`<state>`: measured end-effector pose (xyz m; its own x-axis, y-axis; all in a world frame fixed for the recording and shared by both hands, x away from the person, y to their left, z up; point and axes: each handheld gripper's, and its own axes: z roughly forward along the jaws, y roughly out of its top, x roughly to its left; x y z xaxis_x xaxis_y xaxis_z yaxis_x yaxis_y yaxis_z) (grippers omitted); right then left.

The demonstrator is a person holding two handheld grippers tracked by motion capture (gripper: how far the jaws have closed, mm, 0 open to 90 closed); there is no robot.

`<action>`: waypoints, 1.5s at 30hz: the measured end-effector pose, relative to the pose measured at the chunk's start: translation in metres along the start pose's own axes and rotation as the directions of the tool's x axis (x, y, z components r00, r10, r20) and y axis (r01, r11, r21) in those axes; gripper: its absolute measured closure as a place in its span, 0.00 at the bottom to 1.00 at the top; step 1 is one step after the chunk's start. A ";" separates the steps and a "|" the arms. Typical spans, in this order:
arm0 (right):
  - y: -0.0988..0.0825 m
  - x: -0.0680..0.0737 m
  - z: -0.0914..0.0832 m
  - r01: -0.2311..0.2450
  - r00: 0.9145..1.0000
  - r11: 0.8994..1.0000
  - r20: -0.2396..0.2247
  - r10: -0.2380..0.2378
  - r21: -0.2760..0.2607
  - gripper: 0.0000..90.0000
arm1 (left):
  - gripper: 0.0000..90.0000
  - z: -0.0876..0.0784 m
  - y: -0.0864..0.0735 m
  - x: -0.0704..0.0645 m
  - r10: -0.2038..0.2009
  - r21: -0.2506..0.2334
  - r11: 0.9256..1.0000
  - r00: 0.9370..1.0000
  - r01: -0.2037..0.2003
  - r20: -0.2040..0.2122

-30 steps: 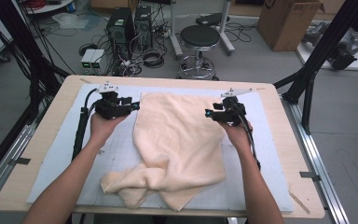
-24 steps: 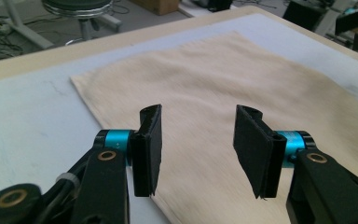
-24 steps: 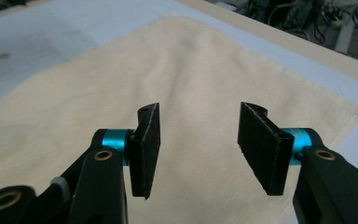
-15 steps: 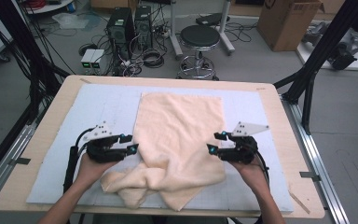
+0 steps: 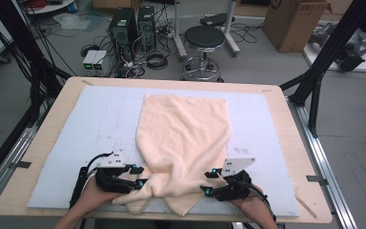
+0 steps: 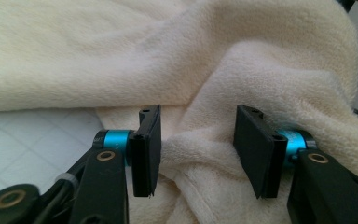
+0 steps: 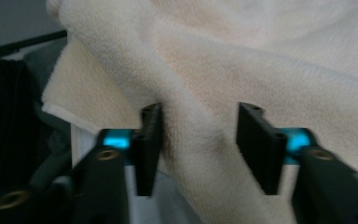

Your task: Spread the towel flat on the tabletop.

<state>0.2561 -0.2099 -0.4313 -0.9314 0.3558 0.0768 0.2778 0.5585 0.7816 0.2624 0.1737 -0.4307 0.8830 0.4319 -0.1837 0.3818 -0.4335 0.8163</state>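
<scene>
Cream towel (image 5: 183, 138) is lying spread on the table mat (image 5: 76, 124), its bunched near edge sitting between the parted jaws of the left gripper (image 5: 140, 175) and right gripper (image 5: 204, 183), both closing in, apparently needing a firm pinch next.
</scene>
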 end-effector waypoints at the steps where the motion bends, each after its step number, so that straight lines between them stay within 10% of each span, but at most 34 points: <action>1: 0.000 -0.001 0.002 0.029 1.000 0.999 0.005 -0.029 0.035 0.87 | 0.66 0.001 0.000 0.000 -0.005 0.001 1.000 1.000 0.005 0.006; 13: 0.007 -0.018 -0.051 0.007 0.993 0.999 0.121 -0.002 -0.042 0.92 | 0.68 -0.001 0.003 -0.010 -0.057 -0.010 0.998 0.991 0.059 0.123; 28: -0.013 -0.021 -0.031 -0.043 0.999 0.999 0.030 0.043 -0.015 0.77 | 0.78 -0.007 0.002 0.029 -0.037 -0.006 0.999 0.999 0.037 -0.010; 34: -0.015 -0.024 -0.022 -0.053 0.998 0.999 0.031 0.053 0.001 0.76 | 0.73 0.015 0.000 0.027 0.002 0.101 0.995 1.000 -0.004 0.019; 45: -0.014 -0.026 -0.017 -0.051 0.998 0.999 0.033 0.051 -0.014 0.75 | 0.91 0.020 0.003 0.013 0.084 0.119 0.990 0.994 -0.075 -0.069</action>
<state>0.2726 -0.2394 -0.4336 -0.9076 0.4087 0.0963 0.3215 0.5289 0.7855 0.2807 0.1627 -0.4419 0.8910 0.4475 -0.0765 0.3443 -0.5560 0.7565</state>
